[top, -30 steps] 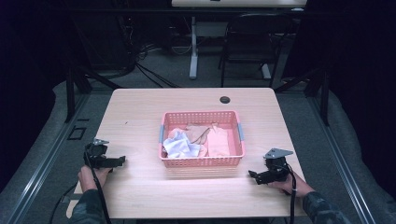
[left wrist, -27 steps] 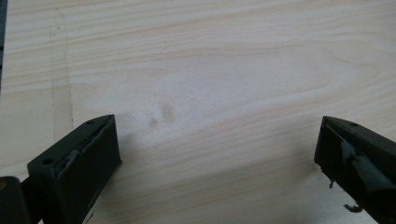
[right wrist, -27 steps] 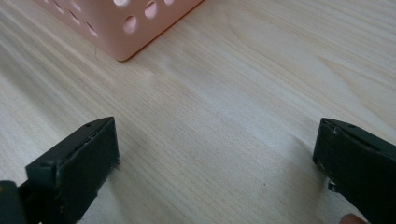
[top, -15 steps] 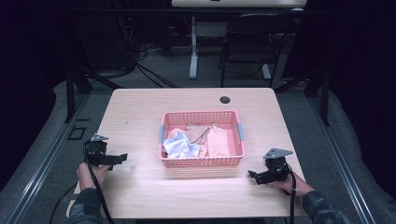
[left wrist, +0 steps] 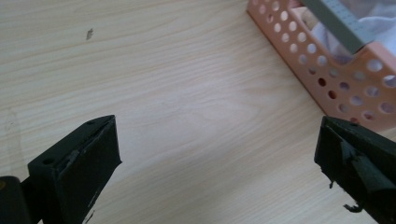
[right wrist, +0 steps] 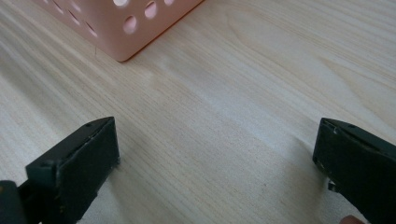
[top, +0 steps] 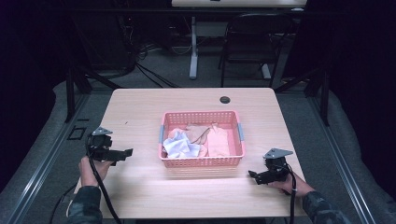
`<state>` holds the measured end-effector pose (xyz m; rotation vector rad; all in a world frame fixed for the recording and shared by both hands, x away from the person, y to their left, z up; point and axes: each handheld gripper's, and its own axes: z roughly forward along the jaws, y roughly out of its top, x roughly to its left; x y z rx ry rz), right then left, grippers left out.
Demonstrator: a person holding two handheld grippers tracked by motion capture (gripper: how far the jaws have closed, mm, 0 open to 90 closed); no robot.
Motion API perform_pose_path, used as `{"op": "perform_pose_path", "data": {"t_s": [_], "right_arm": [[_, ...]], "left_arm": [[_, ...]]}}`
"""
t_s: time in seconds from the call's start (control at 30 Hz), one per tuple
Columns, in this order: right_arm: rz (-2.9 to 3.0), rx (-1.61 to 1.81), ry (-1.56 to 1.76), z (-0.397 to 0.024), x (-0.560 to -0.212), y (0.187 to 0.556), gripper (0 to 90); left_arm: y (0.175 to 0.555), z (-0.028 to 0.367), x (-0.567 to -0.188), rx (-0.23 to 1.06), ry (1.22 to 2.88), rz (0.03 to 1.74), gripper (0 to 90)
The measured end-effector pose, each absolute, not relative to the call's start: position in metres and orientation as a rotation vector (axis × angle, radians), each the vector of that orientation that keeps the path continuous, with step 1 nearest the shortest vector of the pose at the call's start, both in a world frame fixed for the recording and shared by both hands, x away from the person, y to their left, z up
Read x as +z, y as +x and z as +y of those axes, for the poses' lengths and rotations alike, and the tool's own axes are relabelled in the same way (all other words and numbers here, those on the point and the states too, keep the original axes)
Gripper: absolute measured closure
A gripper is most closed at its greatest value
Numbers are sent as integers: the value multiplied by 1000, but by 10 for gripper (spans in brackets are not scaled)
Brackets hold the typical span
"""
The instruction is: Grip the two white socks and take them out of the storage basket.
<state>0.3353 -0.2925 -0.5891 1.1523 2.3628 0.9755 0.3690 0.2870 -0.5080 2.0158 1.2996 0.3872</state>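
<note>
A pink perforated basket [top: 201, 162] sits mid-table and holds a white cloth [top: 179, 145] and peach cloths [top: 215, 140]. My left gripper [top: 126, 152] hovers left of the basket, jaws wide open over bare wood, pointing toward it. In the left gripper view [left wrist: 219, 158] the basket's corner [left wrist: 336, 79] stands at the upper right with a grey handle strip [left wrist: 334, 23]. My right gripper [top: 252, 175] rests near the front right of the basket, open and holding nothing. The right gripper view [right wrist: 217, 163] has the basket's corner [right wrist: 116, 28] at the top left.
The wooden table [top: 140, 107] carries a dark round cable hole [top: 225, 99] near its far edge. Beyond it stand a chair [top: 247, 42] and a desk leg [top: 193, 46] on a grey floor. Cables trail from both grippers off the near edge.
My left gripper has lifted slightly and shifted a little toward the basket. The right gripper has barely moved.
</note>
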Motion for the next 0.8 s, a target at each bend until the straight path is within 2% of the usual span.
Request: {"op": "perform_pose_path", "data": {"t_s": [0.37, 0.8], "right_arm": [[2361, 970, 1154, -293, -589, 335, 0], [2355, 972, 1159, -292, -589, 334, 0]], "left_arm": [[369, 270, -482, 392, 2047, 1240, 1], [378, 233, -459, 330, 2083, 1133, 1]]}}
